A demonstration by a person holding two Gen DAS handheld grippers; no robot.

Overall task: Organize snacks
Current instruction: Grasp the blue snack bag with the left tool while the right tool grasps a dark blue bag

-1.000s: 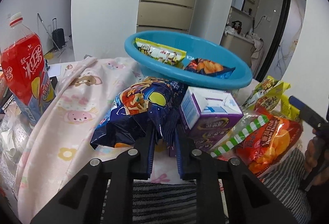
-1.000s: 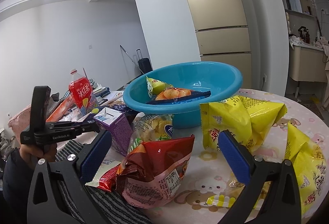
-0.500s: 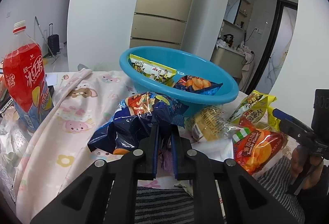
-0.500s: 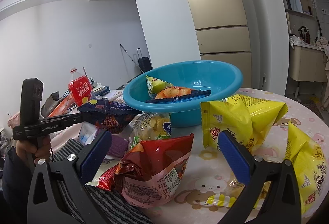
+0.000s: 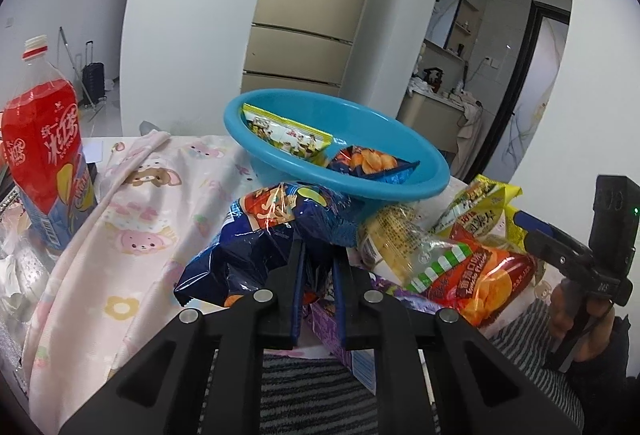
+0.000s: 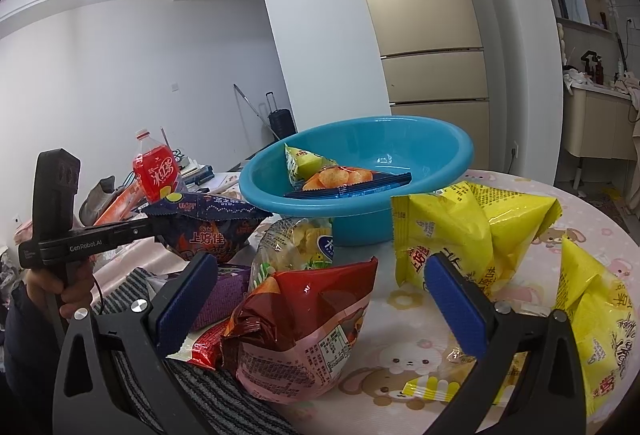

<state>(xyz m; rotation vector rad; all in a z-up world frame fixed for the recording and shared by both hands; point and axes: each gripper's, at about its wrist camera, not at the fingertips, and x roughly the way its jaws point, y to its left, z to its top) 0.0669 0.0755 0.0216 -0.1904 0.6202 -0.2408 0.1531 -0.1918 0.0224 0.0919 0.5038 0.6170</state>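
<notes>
My left gripper point(image 5: 318, 255) is shut on a dark blue snack bag point(image 5: 256, 239) and holds it lifted above the table, short of the blue basin point(image 5: 400, 187). From the right wrist view the same bag point(image 6: 208, 223) hangs in the left gripper point(image 6: 158, 229), left of the basin point(image 6: 360, 219). The basin holds a yellow-green packet point(image 5: 288, 133) and a blue chips packet point(image 5: 368, 165). My right gripper point(image 6: 320, 299) is open and empty over a red chips bag point(image 6: 304, 319).
A red drink bottle point(image 5: 40, 147) stands at the left. A purple carton point(image 6: 220, 295), a clear snack bag point(image 6: 296, 243) and yellow bags point(image 6: 472, 231) lie in front of the basin on the pink tablecloth point(image 5: 132, 219). A striped cloth point(image 5: 312, 395) lies at the near edge.
My left gripper closed on the dark blue bag and lifted it off the table, away from the purple carton. The right gripper has stayed still and open.
</notes>
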